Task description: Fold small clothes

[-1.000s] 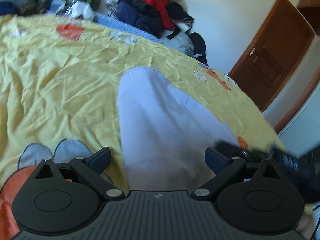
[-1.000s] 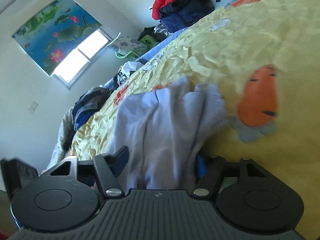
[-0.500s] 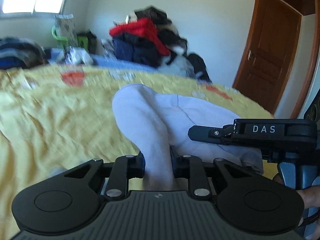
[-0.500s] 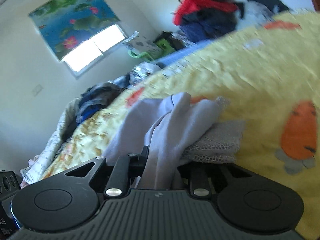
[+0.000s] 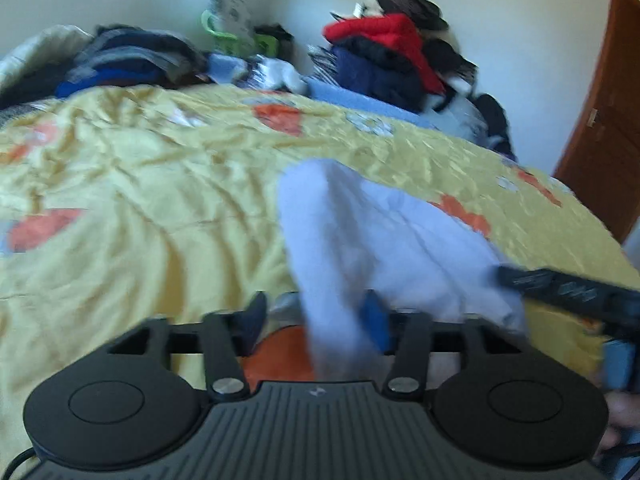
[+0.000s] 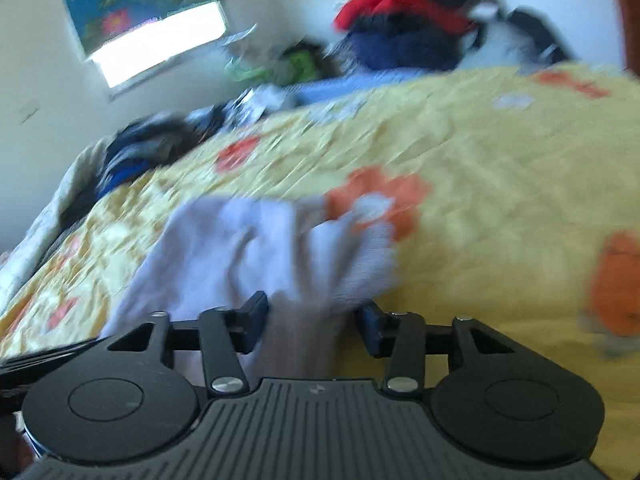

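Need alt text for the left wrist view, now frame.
The left gripper has its jaws apart around a bunched pale lavender garment on a wrinkled yellow bedsheet with orange prints. The right gripper reaches in from the right edge; piled clothes and a wooden door are behind.

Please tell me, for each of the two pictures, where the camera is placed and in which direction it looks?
Left wrist: sits on the left tool, looking across the yellow bedspread at the clothes pile; its fingers, open, straddle the pale garment; the right tool shows.
Right wrist: sits on the right tool, looking over the bedspread toward the window; own open fingers show.
Shared: garment, bedspread, pile.
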The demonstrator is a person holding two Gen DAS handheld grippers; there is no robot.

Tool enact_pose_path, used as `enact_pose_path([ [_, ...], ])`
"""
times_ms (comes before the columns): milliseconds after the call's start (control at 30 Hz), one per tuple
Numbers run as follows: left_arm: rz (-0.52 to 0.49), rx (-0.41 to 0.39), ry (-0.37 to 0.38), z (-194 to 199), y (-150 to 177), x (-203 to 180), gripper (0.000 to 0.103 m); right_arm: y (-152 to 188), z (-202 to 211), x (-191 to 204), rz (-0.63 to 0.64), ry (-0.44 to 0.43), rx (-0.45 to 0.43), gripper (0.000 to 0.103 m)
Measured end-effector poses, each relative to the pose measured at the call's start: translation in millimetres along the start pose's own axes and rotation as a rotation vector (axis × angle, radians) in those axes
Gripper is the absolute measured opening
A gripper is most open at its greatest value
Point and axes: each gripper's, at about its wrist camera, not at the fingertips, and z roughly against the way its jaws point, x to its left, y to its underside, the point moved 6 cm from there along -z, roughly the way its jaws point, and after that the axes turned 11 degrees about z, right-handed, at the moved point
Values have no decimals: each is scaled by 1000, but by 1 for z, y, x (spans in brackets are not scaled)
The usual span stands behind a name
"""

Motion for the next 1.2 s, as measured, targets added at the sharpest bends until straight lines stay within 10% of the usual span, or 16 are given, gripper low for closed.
enact_pose_path([
  [67,-41,-23,-12,9,4,-4,65,-8,23,0,65,117,-71,51],
  [167,-120,-2,-22,6,14,-16,69,-21,35,30,175,-31,-113,51],
  [267,-174,14,-66,2,30,-20,69,-17,16,60,268,-144,-30,47],
  [333,-180,11,-58,10,33,-19,72,-4,-11,59,308,-71,67,47],
  [567,28,142,68,19,43,-1,74,-6,18,63,223,-142,6,49],
  [800,122,-98,-181,55,13,52,74,-4,17,94,265,-190,16,49],
  [1000,176,-63,-199,56,6,68,74,8,-36,150,405,-235,105,51],
  [1200,117,-13,-156,58,24,54,79,5,18,148,408,-184,11,51],
])
